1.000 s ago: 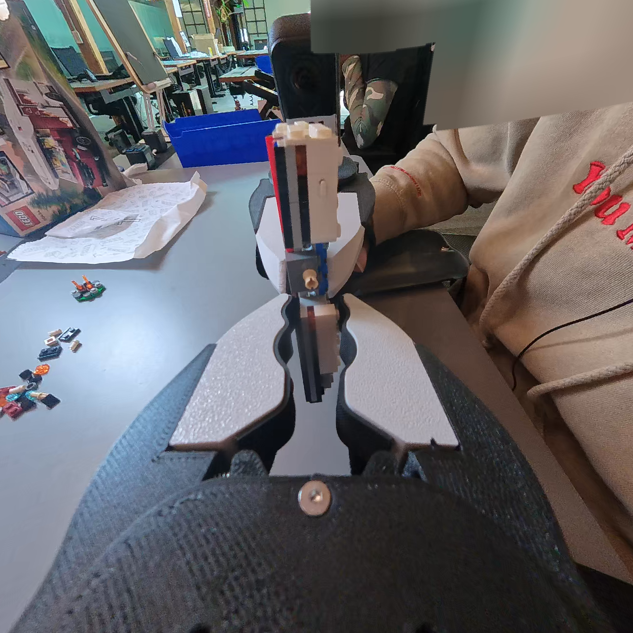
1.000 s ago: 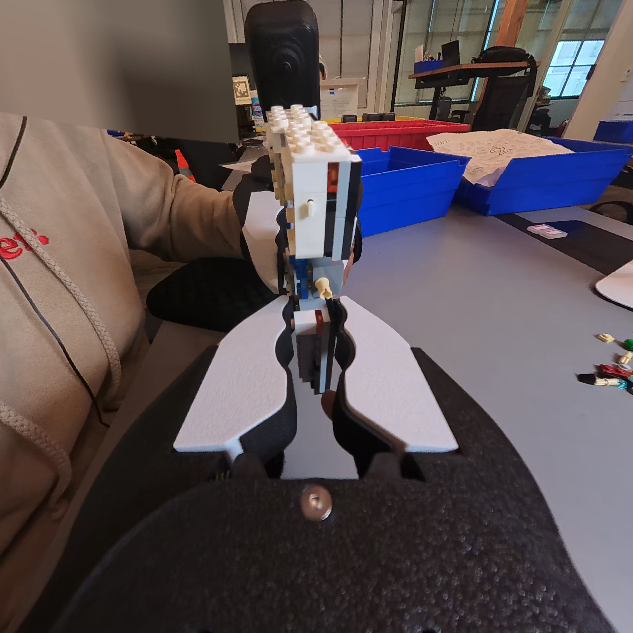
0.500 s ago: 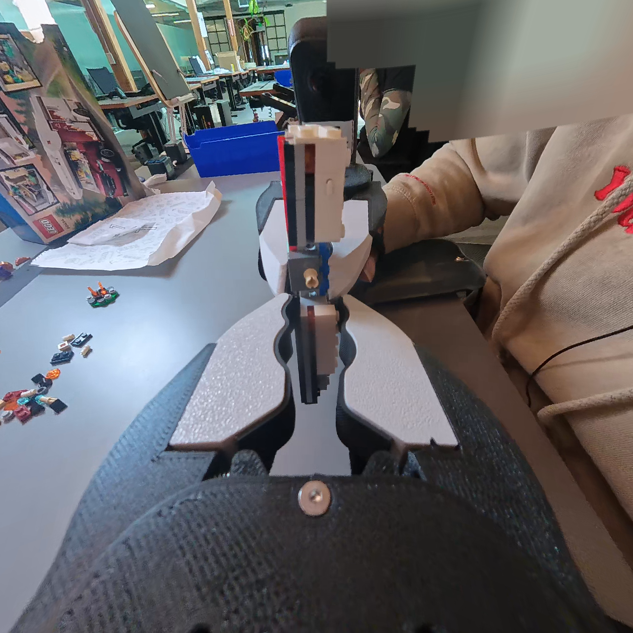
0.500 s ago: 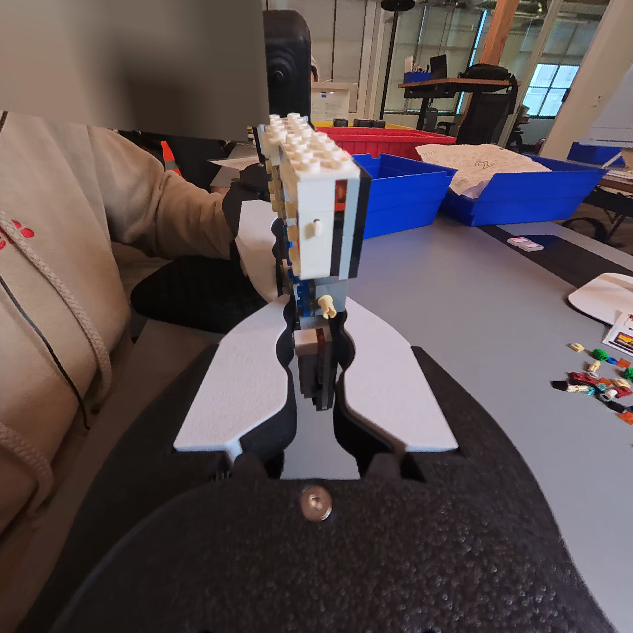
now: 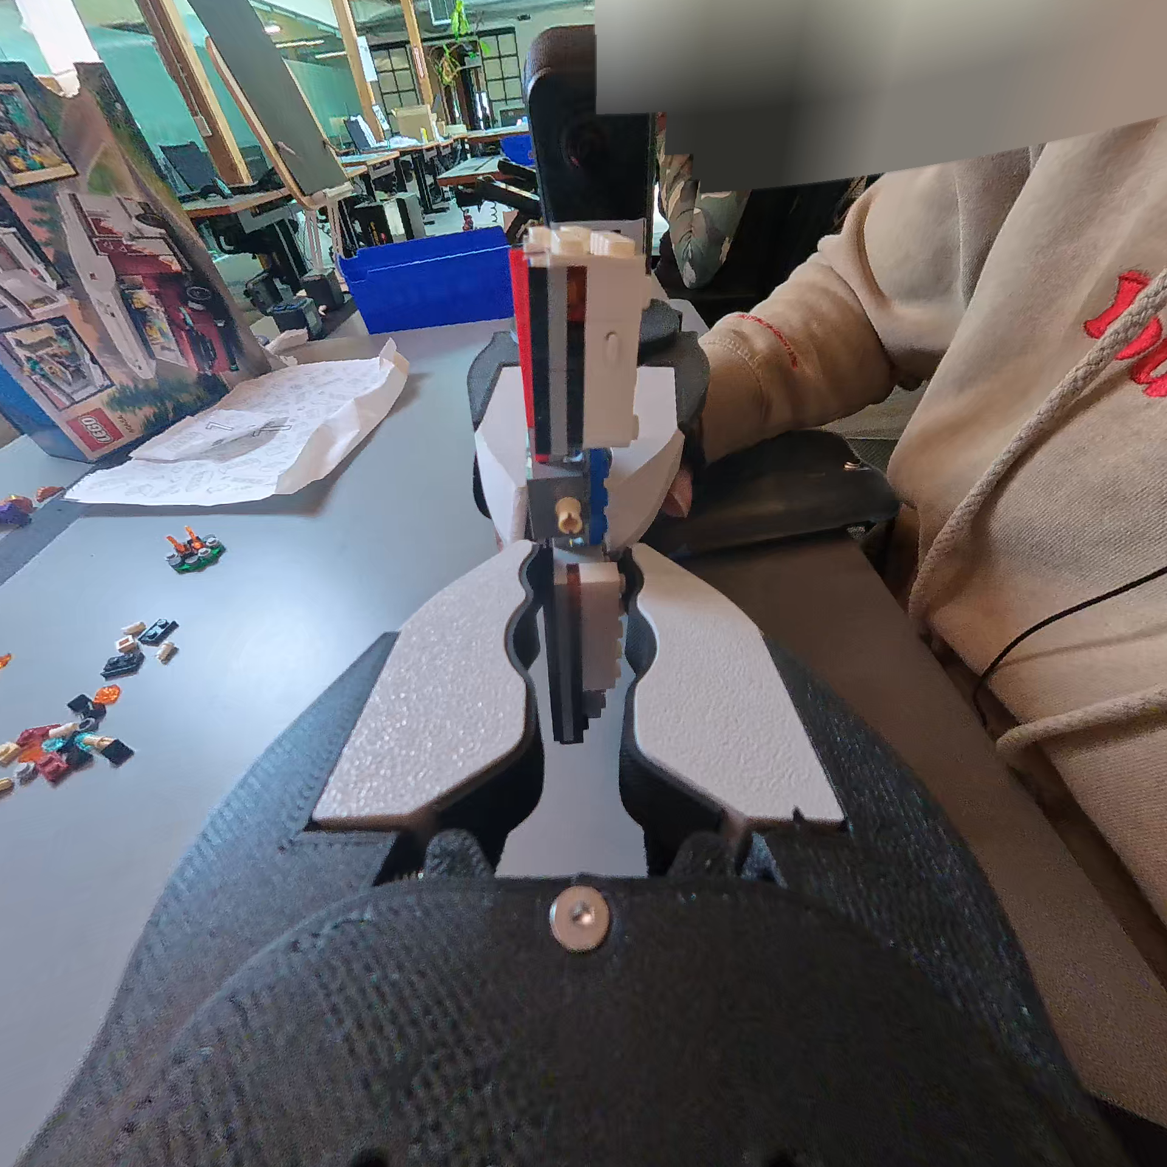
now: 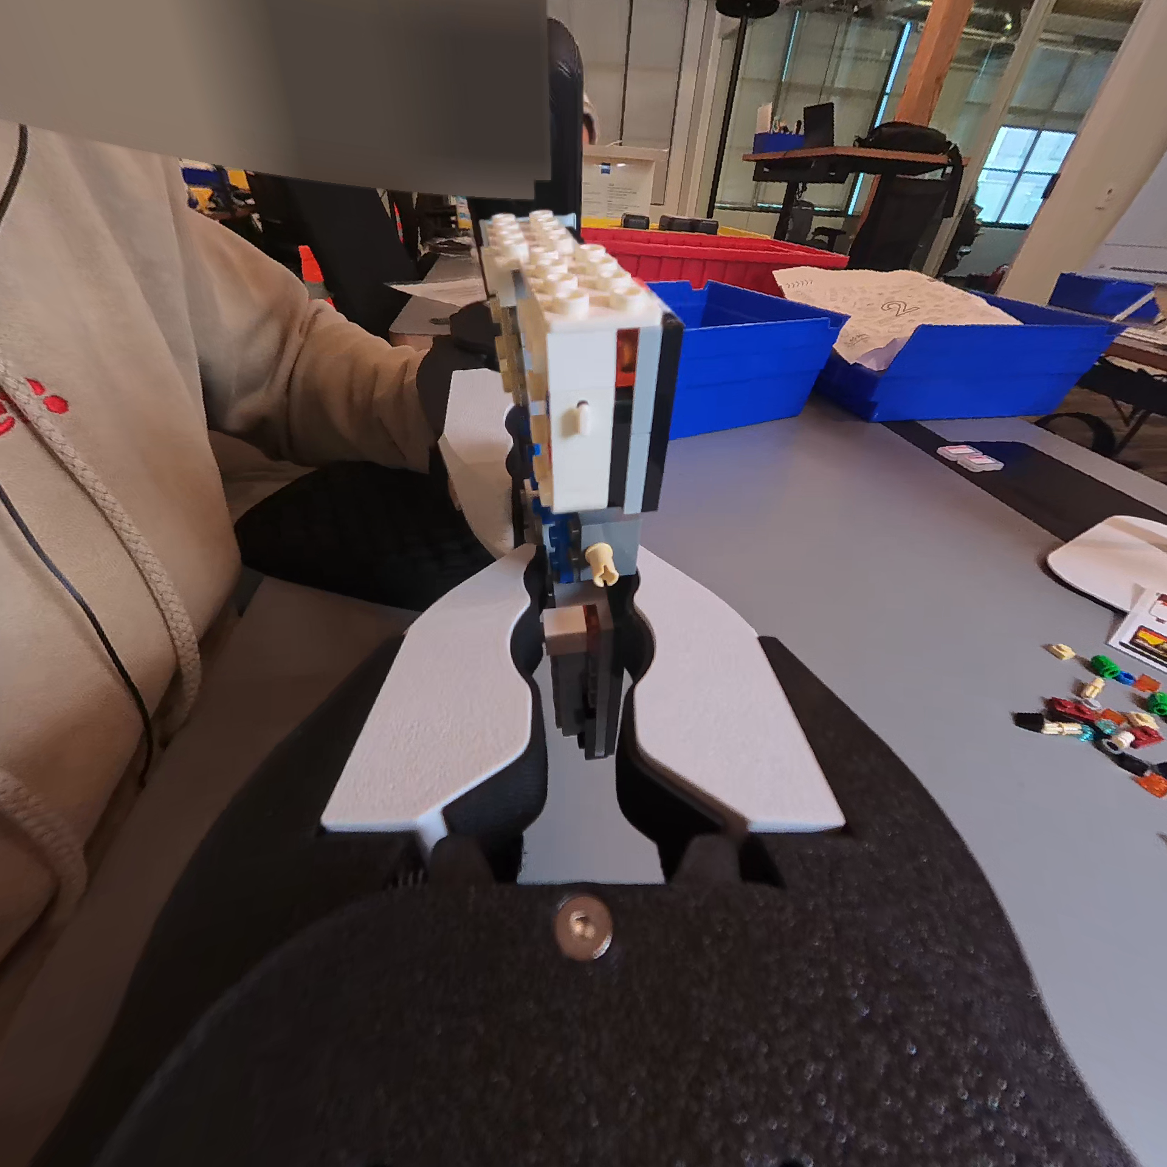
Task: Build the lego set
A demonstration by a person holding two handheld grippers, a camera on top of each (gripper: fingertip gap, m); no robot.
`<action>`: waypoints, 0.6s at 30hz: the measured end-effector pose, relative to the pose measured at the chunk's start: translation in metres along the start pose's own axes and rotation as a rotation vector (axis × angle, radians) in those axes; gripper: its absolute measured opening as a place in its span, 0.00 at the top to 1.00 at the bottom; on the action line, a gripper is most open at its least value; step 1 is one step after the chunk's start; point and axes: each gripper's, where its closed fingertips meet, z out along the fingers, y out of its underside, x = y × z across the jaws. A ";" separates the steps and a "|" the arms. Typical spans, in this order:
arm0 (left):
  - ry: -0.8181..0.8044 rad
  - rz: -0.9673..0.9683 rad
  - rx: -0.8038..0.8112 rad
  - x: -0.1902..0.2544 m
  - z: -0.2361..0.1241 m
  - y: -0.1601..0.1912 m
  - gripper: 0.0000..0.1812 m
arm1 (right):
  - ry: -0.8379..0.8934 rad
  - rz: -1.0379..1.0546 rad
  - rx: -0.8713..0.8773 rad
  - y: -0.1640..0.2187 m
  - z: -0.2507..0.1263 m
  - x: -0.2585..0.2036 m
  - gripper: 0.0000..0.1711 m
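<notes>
A tall narrow lego build [image 5: 584, 353] of white, black, grey, red and blue bricks, with a tan pin on a grey block, is held upright above the grey table [image 5: 284, 631]. My left gripper [image 5: 578, 559] is shut on its lower end. My right gripper [image 6: 584, 568] is shut on the same build [image 6: 593, 410] from the opposite side. Each view shows the other gripper's white fingers behind the build, in the left wrist view [image 5: 505, 442] and in the right wrist view [image 6: 470, 442]. Loose small pieces [image 5: 63, 739] lie on the table, also in the right wrist view [image 6: 1105, 713].
The lego box [image 5: 95, 284] and a crumpled paper bag [image 5: 252, 442] stand at the far left, near a small green piece with orange flames [image 5: 194, 552]. Blue bins [image 6: 758, 372], a white dish [image 6: 1118, 556] and a sticker sheet [image 6: 1149, 631] lie right. A person in a beige hoodie [image 5: 1010, 442] sits close. My left and right fingertips are right by each other.
Both grippers keep their hold on the build. They have shifted together, and the views now show more of the table and loose pieces; the build's top leans slightly differently.
</notes>
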 end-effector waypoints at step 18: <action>-0.013 0.024 0.036 -0.001 -0.001 -0.003 0.87 | 0.017 -0.054 -0.011 -0.004 -0.006 0.002 0.86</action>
